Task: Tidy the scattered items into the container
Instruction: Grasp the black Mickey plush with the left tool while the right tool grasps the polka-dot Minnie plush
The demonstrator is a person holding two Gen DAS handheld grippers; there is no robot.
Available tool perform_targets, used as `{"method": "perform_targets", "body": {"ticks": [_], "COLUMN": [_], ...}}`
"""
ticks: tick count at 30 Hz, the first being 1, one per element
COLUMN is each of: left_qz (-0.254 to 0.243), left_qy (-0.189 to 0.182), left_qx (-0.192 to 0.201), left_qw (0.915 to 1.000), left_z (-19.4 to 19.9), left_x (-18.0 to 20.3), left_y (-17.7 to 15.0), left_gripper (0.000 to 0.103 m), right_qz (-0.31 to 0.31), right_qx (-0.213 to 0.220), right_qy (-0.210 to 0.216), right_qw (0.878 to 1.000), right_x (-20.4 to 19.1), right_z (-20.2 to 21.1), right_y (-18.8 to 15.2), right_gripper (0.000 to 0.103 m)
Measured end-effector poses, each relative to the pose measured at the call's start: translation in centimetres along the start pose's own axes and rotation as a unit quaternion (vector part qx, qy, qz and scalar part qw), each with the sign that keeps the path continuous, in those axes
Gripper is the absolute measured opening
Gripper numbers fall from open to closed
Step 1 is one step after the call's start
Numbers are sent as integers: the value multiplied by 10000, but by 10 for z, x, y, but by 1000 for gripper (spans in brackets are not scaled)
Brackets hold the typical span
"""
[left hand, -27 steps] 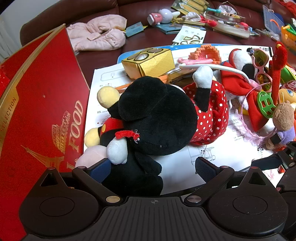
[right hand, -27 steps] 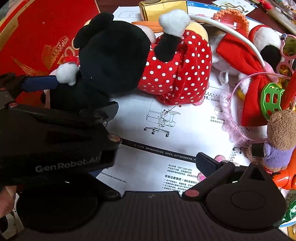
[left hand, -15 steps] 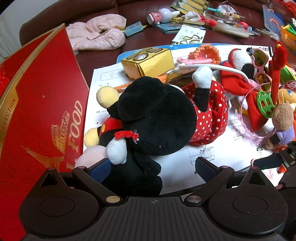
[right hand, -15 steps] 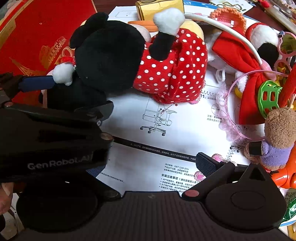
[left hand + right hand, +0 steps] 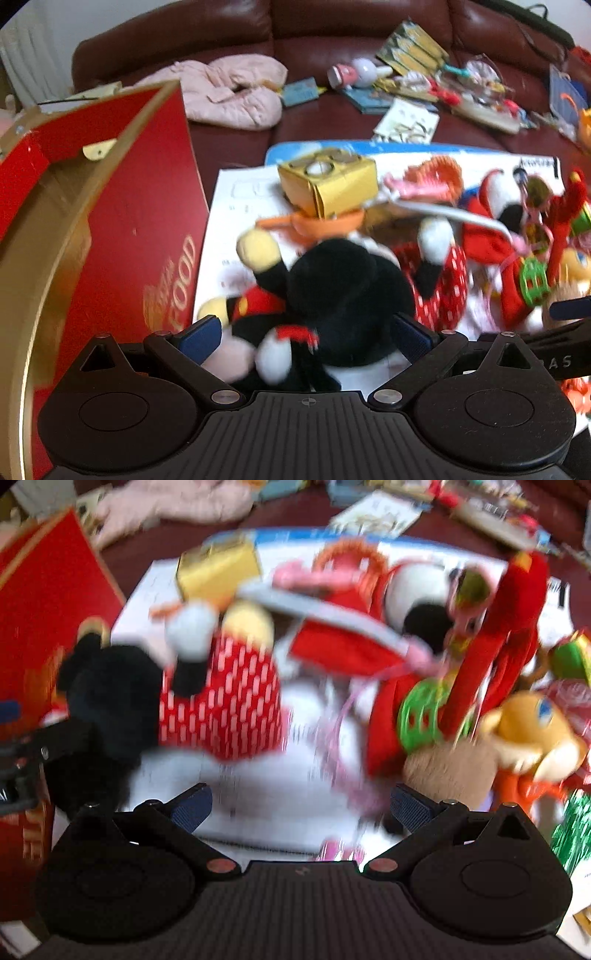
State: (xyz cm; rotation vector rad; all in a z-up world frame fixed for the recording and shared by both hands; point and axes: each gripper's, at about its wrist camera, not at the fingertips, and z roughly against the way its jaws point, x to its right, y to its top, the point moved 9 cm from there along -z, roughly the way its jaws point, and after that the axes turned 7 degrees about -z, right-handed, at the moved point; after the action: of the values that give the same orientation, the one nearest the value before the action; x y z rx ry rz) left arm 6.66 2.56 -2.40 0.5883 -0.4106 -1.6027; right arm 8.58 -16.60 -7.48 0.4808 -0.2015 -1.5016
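My left gripper (image 5: 304,338) has its blue pads on either side of a black Mickey plush (image 5: 332,302) with red shorts and yellow feet, which sits between them and looks lifted off the white paper sheet (image 5: 236,206). The red and gold box (image 5: 122,236) stands open just left of it. A Minnie plush (image 5: 221,705) in a red polka-dot dress lies to the right. My right gripper (image 5: 297,808) is open and empty above the paper, in a blurred view.
A gold carton (image 5: 328,184), an orange woven piece (image 5: 436,177), a red-hatted plush (image 5: 413,590), a green plastic ring (image 5: 421,716), a brown bear (image 5: 447,771) and an orange plush (image 5: 535,734) crowd the right. A pink garment (image 5: 229,92) lies on the sofa behind.
My left gripper has risen and tilted with the Mickey plush, showing the box's open inside. My right gripper has swung right and away from the left gripper; both views are motion-blurred.
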Motion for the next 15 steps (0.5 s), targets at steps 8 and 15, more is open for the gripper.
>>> {"method": "perform_targets", "body": {"ticks": [8,15], "left_qz": [103,113], "left_qy": [85,-373], "left_qx": [167,37], "left_qw": [9998,9992], "left_z": [-24,-23], "left_x": [-5,1], "left_y": [27,8], "left_gripper": [92,91], "right_qz": [45,166], "right_qx": [985,1220], "right_qy": [662,1154], "right_qw": [9929,9857], "right_x": [-32,-53], "right_z": [8,3], "right_y": [54,69], "right_gripper": [70,46]}}
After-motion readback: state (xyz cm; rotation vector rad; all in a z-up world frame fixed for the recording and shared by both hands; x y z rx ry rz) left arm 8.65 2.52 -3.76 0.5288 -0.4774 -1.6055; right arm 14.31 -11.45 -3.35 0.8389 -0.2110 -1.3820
